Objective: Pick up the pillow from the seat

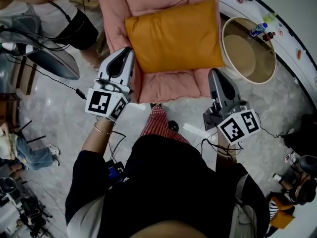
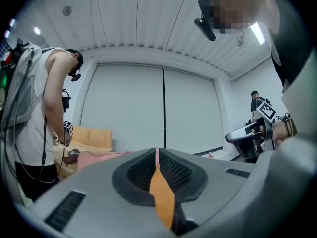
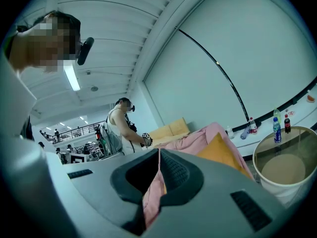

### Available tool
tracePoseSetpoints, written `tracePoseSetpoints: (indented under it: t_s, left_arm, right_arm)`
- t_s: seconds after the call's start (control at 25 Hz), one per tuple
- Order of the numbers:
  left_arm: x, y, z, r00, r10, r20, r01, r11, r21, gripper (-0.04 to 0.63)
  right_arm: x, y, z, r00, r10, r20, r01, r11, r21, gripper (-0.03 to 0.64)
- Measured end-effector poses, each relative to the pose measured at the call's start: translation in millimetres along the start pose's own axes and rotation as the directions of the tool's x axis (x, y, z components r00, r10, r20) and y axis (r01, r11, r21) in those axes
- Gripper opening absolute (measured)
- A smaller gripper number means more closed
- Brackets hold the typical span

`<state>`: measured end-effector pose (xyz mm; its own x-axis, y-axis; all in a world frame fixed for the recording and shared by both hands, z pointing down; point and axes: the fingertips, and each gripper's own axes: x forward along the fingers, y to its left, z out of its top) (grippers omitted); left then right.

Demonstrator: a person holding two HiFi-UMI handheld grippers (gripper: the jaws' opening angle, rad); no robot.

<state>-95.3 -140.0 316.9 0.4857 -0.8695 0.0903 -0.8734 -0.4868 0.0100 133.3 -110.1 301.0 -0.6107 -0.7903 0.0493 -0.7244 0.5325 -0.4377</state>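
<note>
I see my left gripper (image 1: 130, 50) pinched shut on the left edge of the orange pillow (image 1: 173, 36), which lies on the pink seat cushion (image 1: 168, 86) (right gripper (image 1: 215, 73) is closed on that pink fabric); the labels of the bottles (image 1: 257, 29) are too small to read

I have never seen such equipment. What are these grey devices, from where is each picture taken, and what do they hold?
No robot: a person carries two grey two-jaw grippers, one per hand. One picture comes from a camera on the person's head, looking down; the other two from cameras on the grippers. An orange square fabric pillow lies on a pink padded fabric seat. The left gripper has jaws closed on the pillow's edge. The right gripper has jaws closed on, it seems, the seat's pink cloth.
</note>
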Motion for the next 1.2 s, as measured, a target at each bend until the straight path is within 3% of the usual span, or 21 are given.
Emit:
tracePoseSetpoints:
  t_s: [0.16, 0.36, 0.72, 1.04, 1.2]
  left_arm:
    - [11.3, 12.4, -9.3, 1.000, -0.006, 0.009, 0.006, 1.000, 0.016, 0.014]
    - [19.3, 32.0, -28.4, 1.000, 0.009, -0.020, -0.010, 0.999, -0.036, 0.014]
    - [42.5, 57.3, -62.4, 0.997, 0.025, -0.068, -0.028, 0.999, -0.047, 0.015]
    - [59.1, 72.8, -92.6, 0.992, 0.011, -0.126, -0.024, 0.995, -0.096, 0.089]
    - [68.0, 81.0, -105.5, 0.989, -0.002, -0.149, -0.020, 0.989, -0.144, 0.095]
  right_arm:
    - [9.5, -2.0, -6.9, 1.000, -0.005, -0.017, 0.005, 1.000, 0.006, 0.023]
    - [19.4, -2.1, -12.6, 0.999, -0.018, -0.037, 0.018, 1.000, 0.015, 0.023]
    - [32.6, -19.7, -15.6, 0.996, -0.069, -0.062, 0.070, 0.997, 0.013, 0.023]
    - [48.4, -24.9, -12.9, 0.993, -0.091, -0.070, 0.091, 0.996, -0.003, 0.021]
    - [55.8, -26.6, -7.3, 0.992, -0.107, -0.067, 0.106, 0.994, -0.014, 0.023]
